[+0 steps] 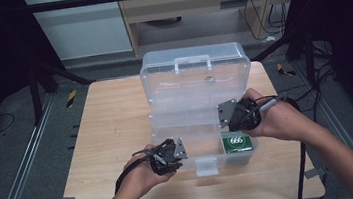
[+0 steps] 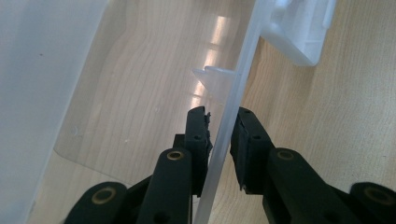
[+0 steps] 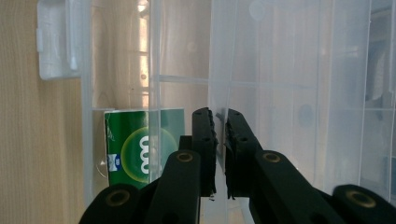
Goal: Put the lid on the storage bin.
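A light wooden table (image 1: 113, 137) stands on grey carpeted floor (image 1: 15, 163), with dark frame legs at either side, a metal rail along the left and a pale cabinet (image 1: 194, 7) at the far end of the room.

On the table, right of centre, sits a clear plastic organiser box (image 1: 188, 128). Its long axis runs left to right, and its lid (image 1: 196, 74) stands open at the far side, tilted upward, with the carry handle at the far top edge. A white latch (image 1: 206, 166) sticks out from the middle of the near wall.

The box is split into compartments by clear dividers. The near right compartment holds a green packet (image 1: 237, 143) with a white round logo; the right gripper view shows it just behind the near wall.

The left gripper (image 1: 171, 155) is at the near wall of the box, left of the latch, its jaws pinched on that thin clear wall, one inside, one outside. The right gripper (image 1: 229, 116) reaches in from the right, above the green packet, its jaws closed on a clear divider (image 3: 219, 93).
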